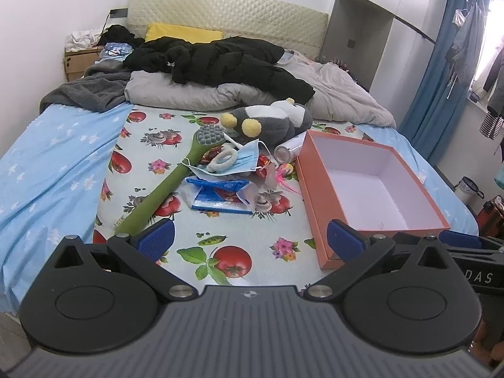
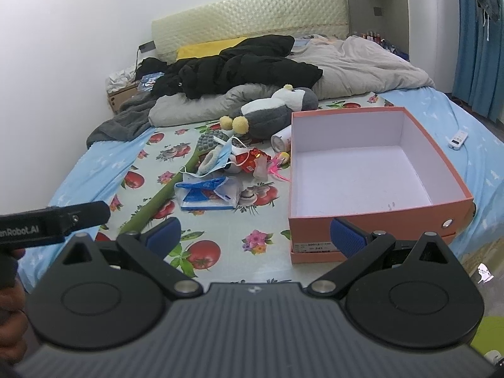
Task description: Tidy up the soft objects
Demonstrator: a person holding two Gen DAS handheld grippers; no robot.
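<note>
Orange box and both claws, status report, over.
Left claw open, right claw open, both holding nothing. Orange box holds nothing. Plush toy on the bed, face mask atop the clutter pile.

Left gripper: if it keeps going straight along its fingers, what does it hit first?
The left gripper is open over the fruit-print sheet, aimed at the clutter pile. Likely first contact is the blue plastic packet, with the face mask just behind. The orange box sits off to its right. Depth is uncertain.

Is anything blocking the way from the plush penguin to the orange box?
Nothing visible blocks it. The plush penguin lies just behind the orange box's far left corner; a white can lies beside it, off the path. The box is open and empty.
</note>
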